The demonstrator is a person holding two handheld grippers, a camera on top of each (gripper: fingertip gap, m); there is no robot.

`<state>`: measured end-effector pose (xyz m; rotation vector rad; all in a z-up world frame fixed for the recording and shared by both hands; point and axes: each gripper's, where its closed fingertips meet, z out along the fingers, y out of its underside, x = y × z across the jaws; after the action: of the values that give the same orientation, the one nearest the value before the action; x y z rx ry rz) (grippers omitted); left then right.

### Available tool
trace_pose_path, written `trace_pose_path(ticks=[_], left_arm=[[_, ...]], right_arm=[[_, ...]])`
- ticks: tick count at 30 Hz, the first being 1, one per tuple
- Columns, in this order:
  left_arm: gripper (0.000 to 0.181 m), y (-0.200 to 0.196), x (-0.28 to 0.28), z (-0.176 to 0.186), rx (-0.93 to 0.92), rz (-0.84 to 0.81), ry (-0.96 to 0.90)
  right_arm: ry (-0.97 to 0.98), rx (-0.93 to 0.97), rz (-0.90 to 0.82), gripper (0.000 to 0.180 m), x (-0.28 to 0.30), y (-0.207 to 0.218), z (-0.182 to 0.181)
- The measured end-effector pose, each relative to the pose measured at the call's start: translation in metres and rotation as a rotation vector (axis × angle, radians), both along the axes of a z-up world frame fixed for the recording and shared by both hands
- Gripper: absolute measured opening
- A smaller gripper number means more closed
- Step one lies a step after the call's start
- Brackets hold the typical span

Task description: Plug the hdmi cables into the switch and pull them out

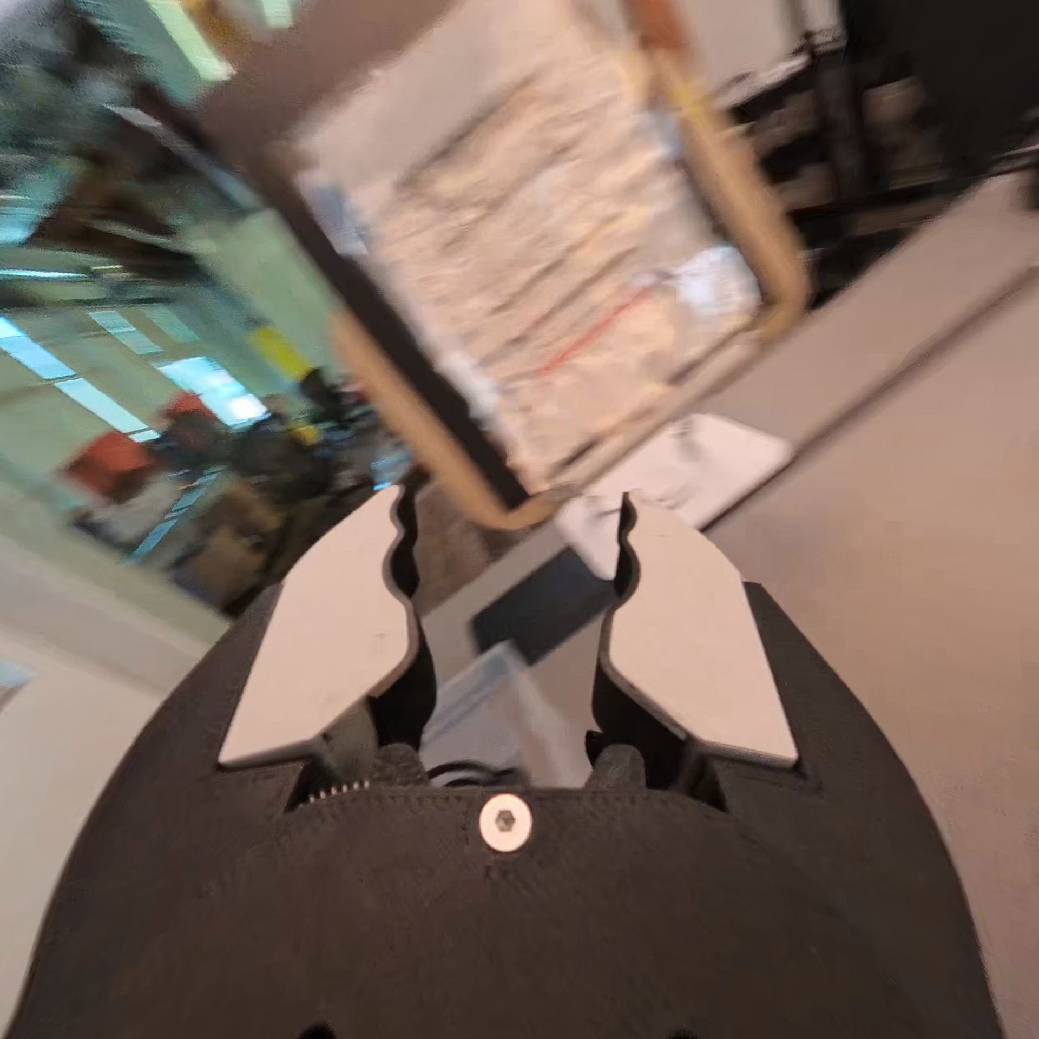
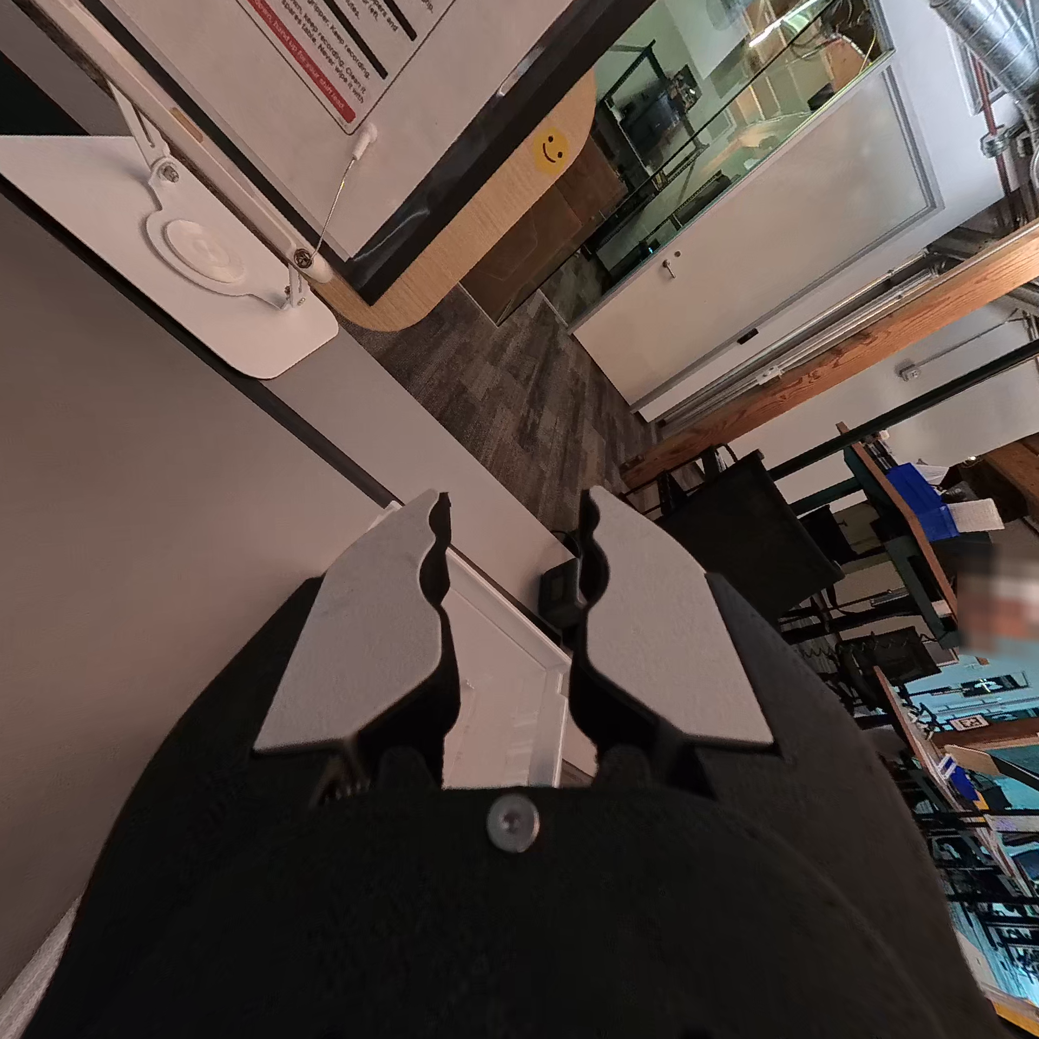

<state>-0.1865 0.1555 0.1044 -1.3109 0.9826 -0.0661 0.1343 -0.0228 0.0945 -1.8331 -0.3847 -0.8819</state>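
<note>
Grey plates over black printed bodies make up both grippers, and both stand with jaws parted and nothing between them. The left gripper [image 1: 514,497] shows in a badly motion-blurred, tilted view: beyond it lies a pale tabletop [image 1: 877,562], a white stand base [image 1: 725,466] and a wood-framed board [image 1: 562,253] bearing a sheet whose writing is smeared past reading. A dark flat rectangle [image 1: 540,607] lies on the tabletop just past the fingertips; I cannot tell whether it is the switch.

The right gripper [image 2: 514,497] looks along the tabletop [image 2: 140,478] toward its far edge. Between the fingers a white tray [image 2: 506,674] shows, and just beyond it, near the right finger, sits a small black box [image 2: 556,596] with a dark cable [image 2: 568,537] running to it, at the tabletop's edge. Far left stands the same white stand base [image 2: 168,236] under the board [image 2: 495,191], which carries a laminated printed notice [image 2: 315,50] with a red strip and a yellow smiley sticker [image 2: 551,150]. No brand mark is legible.
</note>
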Motion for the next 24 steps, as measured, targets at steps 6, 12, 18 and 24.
trace_pose_path(ticks=[6, 12, 18, 24], left_arm=[[0.088, 0.12, -0.126, -0.064, -0.115, 0.509, 0.166], [0.083, 0.155, -0.147, -0.105, -0.186, 0.572, 0.222], [0.082, 0.173, -0.152, -0.132, -0.203, 0.64, 0.34], [0.062, 0.185, -0.171, -0.145, -0.209, 0.717, 0.381]], right_arm=[[-0.008, -0.032, 0.009, 0.044, -0.005, 0.006, -0.008], [0.007, -0.026, 0.003, 0.045, 0.0, 0.004, -0.008], [0.017, -0.031, -0.011, 0.045, 0.007, 0.002, -0.01], [0.011, -0.045, -0.008, 0.045, 0.006, 0.005, -0.014]])
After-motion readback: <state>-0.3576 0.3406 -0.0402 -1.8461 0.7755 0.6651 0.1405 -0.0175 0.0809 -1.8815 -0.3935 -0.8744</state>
